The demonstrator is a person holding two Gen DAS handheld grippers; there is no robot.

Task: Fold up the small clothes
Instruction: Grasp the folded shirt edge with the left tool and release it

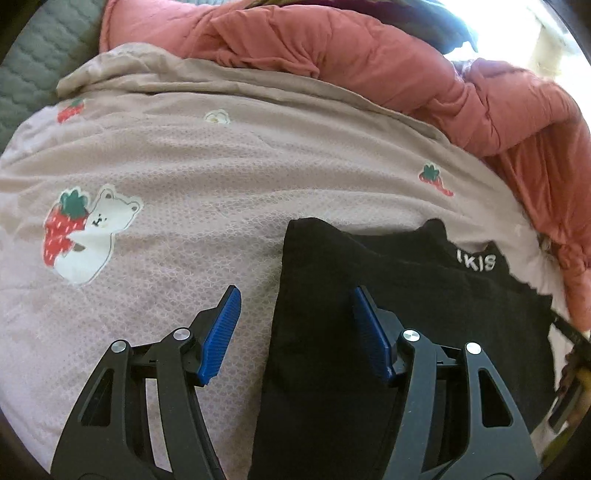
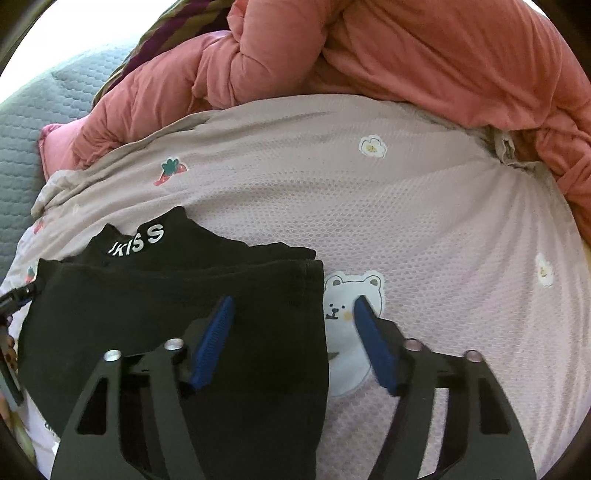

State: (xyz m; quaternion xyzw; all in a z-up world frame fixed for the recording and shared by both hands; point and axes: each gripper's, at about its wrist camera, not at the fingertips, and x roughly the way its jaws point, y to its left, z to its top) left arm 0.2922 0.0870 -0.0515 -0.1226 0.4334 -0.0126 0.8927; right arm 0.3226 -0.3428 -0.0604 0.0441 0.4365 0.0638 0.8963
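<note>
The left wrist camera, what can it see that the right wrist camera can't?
Only the left wrist view shows the bear hugging a big strawberry and the left tool, open over the garment's left edge. Only the right wrist view shows the plain white bear, the striped cloth at the top, and the right tool, open over the garment's right edge. Both show the black garment with white lettering, the pink printed blanket and the salmon quilt.

Daylight, fairly bright. Blown-out glare top right in left view, top left in right view. Strong fisheye bending, dark corners. Slight softness overall.
</note>
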